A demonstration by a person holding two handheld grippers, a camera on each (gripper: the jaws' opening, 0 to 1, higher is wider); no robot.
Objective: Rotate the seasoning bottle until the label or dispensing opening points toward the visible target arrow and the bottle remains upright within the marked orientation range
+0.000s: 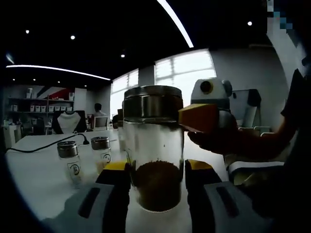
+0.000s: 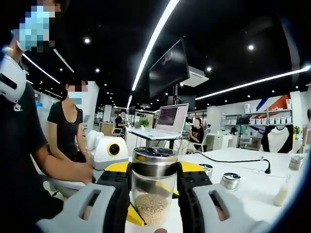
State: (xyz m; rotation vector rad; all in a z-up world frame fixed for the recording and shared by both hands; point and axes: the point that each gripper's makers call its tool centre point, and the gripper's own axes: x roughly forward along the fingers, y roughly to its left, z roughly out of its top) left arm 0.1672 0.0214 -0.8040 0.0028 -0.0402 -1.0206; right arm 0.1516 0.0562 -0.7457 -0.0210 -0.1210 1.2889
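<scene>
A glass seasoning bottle (image 1: 153, 145) with a steel lid stands upright over the white table (image 1: 39, 165), brown granules filling its lower part. In the left gripper view, my left gripper (image 1: 156, 167) has its yellow-tipped jaws pressed on both sides of the bottle's lower body. The right gripper's yellow jaw (image 1: 199, 118) reaches in from the right and touches the lid. In the right gripper view, my right gripper (image 2: 154, 170) is shut around the bottle (image 2: 154, 194) at lid height. The left gripper's white body (image 2: 109, 150) shows behind the bottle on the left.
Two small shakers (image 1: 68, 158) (image 1: 101, 149) and a black cable (image 1: 43, 147) lie on the table to the left. In the right gripper view there are small tins (image 2: 230, 180), a cable plug (image 2: 266, 170), a laptop (image 2: 167, 121) and people (image 2: 68, 126) at the left.
</scene>
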